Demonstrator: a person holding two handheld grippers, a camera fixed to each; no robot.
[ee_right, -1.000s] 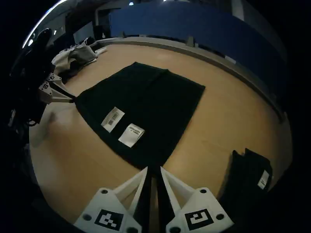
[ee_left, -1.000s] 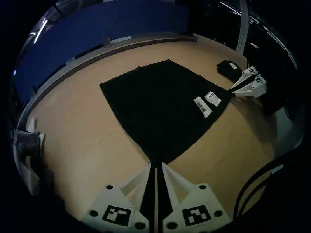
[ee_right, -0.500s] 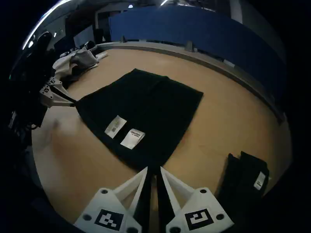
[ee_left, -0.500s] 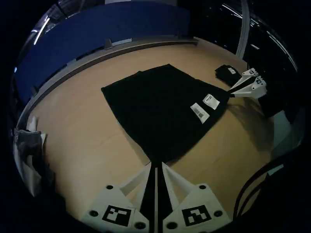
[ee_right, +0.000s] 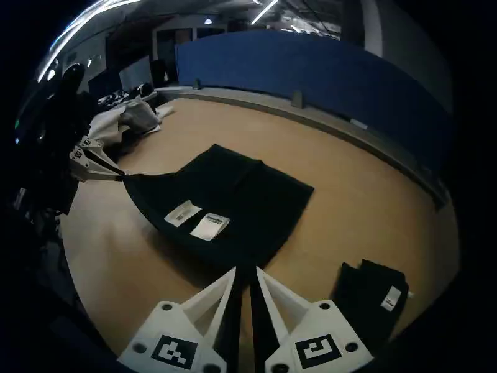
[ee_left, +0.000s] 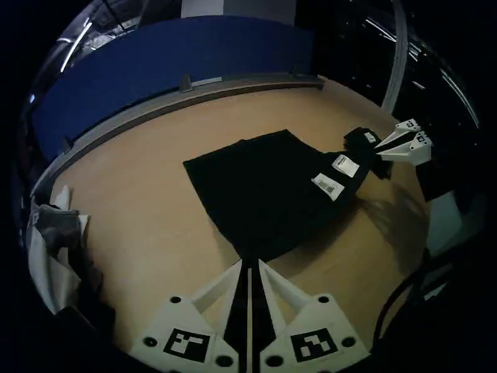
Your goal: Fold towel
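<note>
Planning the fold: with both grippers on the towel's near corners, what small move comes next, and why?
Probably carry both corners forward toward the far edge: the left gripper and right gripper each pinch a corner of the black towel, whose near edge is lifted off the table.
</note>
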